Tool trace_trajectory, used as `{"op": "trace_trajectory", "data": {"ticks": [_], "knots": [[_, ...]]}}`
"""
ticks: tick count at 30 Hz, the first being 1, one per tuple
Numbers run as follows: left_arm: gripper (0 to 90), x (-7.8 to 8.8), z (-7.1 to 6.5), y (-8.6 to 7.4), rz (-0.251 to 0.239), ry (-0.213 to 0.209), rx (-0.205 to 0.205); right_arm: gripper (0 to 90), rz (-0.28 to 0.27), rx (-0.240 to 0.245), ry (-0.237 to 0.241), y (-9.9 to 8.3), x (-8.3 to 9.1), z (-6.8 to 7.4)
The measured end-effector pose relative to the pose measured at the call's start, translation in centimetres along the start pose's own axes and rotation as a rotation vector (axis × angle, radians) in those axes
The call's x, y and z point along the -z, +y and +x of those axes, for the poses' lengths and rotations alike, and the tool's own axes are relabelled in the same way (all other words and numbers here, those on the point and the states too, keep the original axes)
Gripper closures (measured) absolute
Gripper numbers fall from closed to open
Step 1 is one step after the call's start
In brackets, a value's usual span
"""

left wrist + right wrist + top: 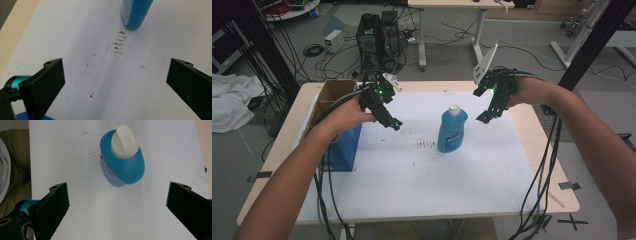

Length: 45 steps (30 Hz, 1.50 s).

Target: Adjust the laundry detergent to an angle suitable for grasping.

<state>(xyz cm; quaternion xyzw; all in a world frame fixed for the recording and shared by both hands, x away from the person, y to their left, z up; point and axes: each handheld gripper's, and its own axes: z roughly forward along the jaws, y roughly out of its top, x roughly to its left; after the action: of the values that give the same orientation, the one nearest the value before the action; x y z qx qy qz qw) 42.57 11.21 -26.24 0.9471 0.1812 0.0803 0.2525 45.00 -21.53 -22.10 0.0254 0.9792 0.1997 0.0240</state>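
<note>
**Two released claws flank an upright blue bottle**

A blue bottle (452, 131) with a white cap (454, 109) stands upright near the middle of the counter (412, 190), on its white cover. The right claw (484, 118) hangs above the cover just to the bottle's right, apart from it; in the right gripper view its black jaws are spread wide, released, with the bottle (123, 167) ahead between them and nothing gripped. The left claw (395, 124) is held to the bottle's left, well apart from it, jaws likewise wide and empty. A patch of brown smudges (118, 41) marks the cover just beside the bottle's base. A blue box (341, 145) sits at the counter's left edge.
</note>
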Motion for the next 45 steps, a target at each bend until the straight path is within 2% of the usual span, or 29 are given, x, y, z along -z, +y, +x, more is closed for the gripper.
{"op": "trace_trajectory", "data": {"ticks": [7,10,17,20,24,29,32,33,38,40,41,43,45], "knots": [[1.7,-0.7,-0.2,-0.7,-0.126,0.014,0.039,3.5,-0.009,-0.01,-0.009,-0.6,0.1,-0.1],[1.7,-1.0,-0.4,-1.0,-0.19,0.007,0.075,3.5,-0.005,-0.009,-0.012,-0.8,0.1,-0.1],[1.7,-1.4,-0.9,-1.4,-0.237,-0.004,0.067,3.5,-0.011,-0.012,-0.013,-1.0,0.0,-0.2],[1.7,-2.0,-1.2,-1.6,-0.286,-0.012,0.085,3.5,-0.008,-0.02,-0.013,-1.1,-0.1,-0.2],[1.7,-2.7,-1.5,-1.6,-0.302,-0.03,0.087,3.5,-0.005,-0.017,-0.009,-1.2,-0.1,-0.2],[1.7,-3.5,-2.1,-1.3,-0.347,-0.041,0.091,3.5,-0.004,-0.019,-0.008,-1.4,-0.1,-0.2],[1.7,-3.9,-2.4,-0.8,-0.352,-0.049,0.079,3.5,-0.002,-0.029,-0.007,-1.6,-0.3,-0.2],[1.7,-4.1,-2.6,-0.7,-0.361,-0.041,0.077,3.5,0.001,-0.031,-0.006,-1.6,-0.3,-0.2],[1.7,-5.1,-3.1,-0.1,-0.381,-0.052,0.079,3.5,-0.008,-0.023,0.001,-1.9,-0.7,-0.2],[1.7,-5.2,-3.2,0.0,-0.372,-0.057,0.077,3.5,-0.004,-0.031,0.0,-1.9,-0.7,-0.2],[1.7,-5.7,-3.4,0.2,-0.392,-0.063,0.084,3.5,-0.005,-0.028,0.003,-2.1,-0.8,-0.3],[1.7,-6.1,-3.6,0.5,-0.399,-0.057,0.072,3.5,-0.003,-0.036,0.003,-2.2,-0.8,-0.3],[1.7,-6.6,-3.7,0.7,-0.403,-0.069,0.077,3.5,-0.009,-0.028,0.003,-2.3,-0.8,-0.4]]}}
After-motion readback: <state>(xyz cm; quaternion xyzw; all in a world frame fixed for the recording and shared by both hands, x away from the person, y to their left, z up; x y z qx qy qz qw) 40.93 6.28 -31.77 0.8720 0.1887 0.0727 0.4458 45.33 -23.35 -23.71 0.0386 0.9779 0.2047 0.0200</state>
